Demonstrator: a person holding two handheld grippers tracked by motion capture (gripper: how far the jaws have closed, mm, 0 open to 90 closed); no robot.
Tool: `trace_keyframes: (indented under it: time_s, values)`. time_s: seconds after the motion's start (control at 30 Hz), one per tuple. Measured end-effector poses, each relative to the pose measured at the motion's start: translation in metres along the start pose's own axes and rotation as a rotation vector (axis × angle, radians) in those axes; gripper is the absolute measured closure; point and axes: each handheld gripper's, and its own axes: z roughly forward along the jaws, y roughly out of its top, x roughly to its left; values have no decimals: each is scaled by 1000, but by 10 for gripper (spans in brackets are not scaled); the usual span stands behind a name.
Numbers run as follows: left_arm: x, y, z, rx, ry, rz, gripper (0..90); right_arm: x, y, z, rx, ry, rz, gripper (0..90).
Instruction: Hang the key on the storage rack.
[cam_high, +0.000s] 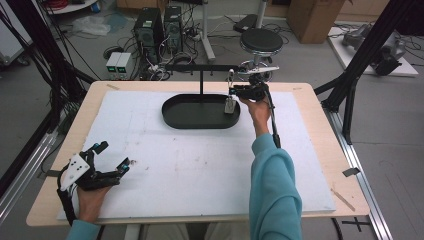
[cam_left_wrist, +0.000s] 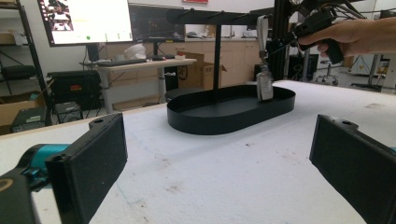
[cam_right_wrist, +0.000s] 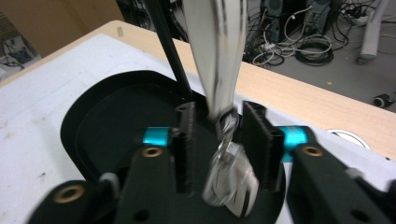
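Observation:
A black oval tray (cam_high: 172, 120) sits at the back middle of the white mat, and a T-shaped stand (cam_high: 200, 66) rises from it. From the bar's right end hangs a silvery strap with a clear tag (cam_high: 230, 104), its lower end down in the tray. My right gripper (cam_high: 235, 91) is at that strap. In the right gripper view its jaws (cam_right_wrist: 217, 135) stand on either side of the strap (cam_right_wrist: 217, 56) with small gaps, and the tag (cam_right_wrist: 231, 182) is blurred below them. At the front left corner my left gripper (cam_high: 115, 155) rests wide open and empty (cam_left_wrist: 219, 126).
The white mat (cam_high: 200, 165) covers most of the wooden table (cam_high: 320, 130). Black frame struts (cam_high: 350, 85) stand at both sides. Behind the table are a round stool (cam_high: 261, 41), computer towers (cam_high: 157, 27), cables and a cardboard box (cam_high: 312, 17).

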Motion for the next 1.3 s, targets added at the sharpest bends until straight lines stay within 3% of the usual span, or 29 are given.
trace_keyframes:
  time_s: [0.03, 0.1, 0.23, 0.27, 0.3, 0.33, 0.37, 0.43, 0.53, 0.63, 0.8, 0.83, 0.9, 1.03, 1.13, 1.2, 1.3]
  values:
    - [0, 0, 0, 0, 0, 0, 45, 0, 0, 0, 0, 0, 0, 626]
    - [0, 0, 0, 0, -1, -2, 45, 1, 0, -2, -8, -1, -10, 521]
    - [0, 0, 0, -1, -2, -2, 45, 10, 3, -10, 8, -18, -39, 184]
    - [0, 0, 0, -1, -2, -2, 45, 10, 3, -10, 8, -18, -39, 184]
    - [0, 0, 0, -1, -1, -5, 45, 18, 6, -19, 11, -8, -36, 101]
    - [1, 0, 0, -1, -1, -10, 45, 23, 7, -24, 3, -23, -41, 101]
    - [1, 0, 0, -1, -1, -10, 45, 29, 7, -30, -29, -48, -65, 96]
    - [1, 0, 0, 0, -2, -7, 45, 36, 4, -43, -56, -22, -103, 12]
    - [0, 0, 0, 0, -3, -3, 45, 42, -7, -64, -109, 9, -117, 11]
    - [0, 0, 0, 0, -3, -1, 45, 49, -24, -87, -150, 4, -121, 7]
    - [0, 0, 0, -1, 0, -5, 45, 64, -59, -123, -184, -28, -183, 7]
    - [1, 0, 0, -1, 1, -9, 45, 67, -69, -130, -212, -22, -192, 7]
    - [1, 0, 0, 0, 2, -13, 45, 71, -83, -140, -226, -20, -193, 7]
    - [1, 0, 0, 4, 2, -12, 45, 78, -117, -157, -307, -16, -213, 7]
    - [0, 0, 0, 2, 3, -11, 45, 80, -131, -162, -345, -23, -220, 7]
    - [0, 0, 0, 1, 3, -8, 45, 79, -155, -169, -411, -38, -223, 7]
    - [0, 0, 0, 0, 5, -6, 45, 76, -170, -171, -460, -45, -201, 7]
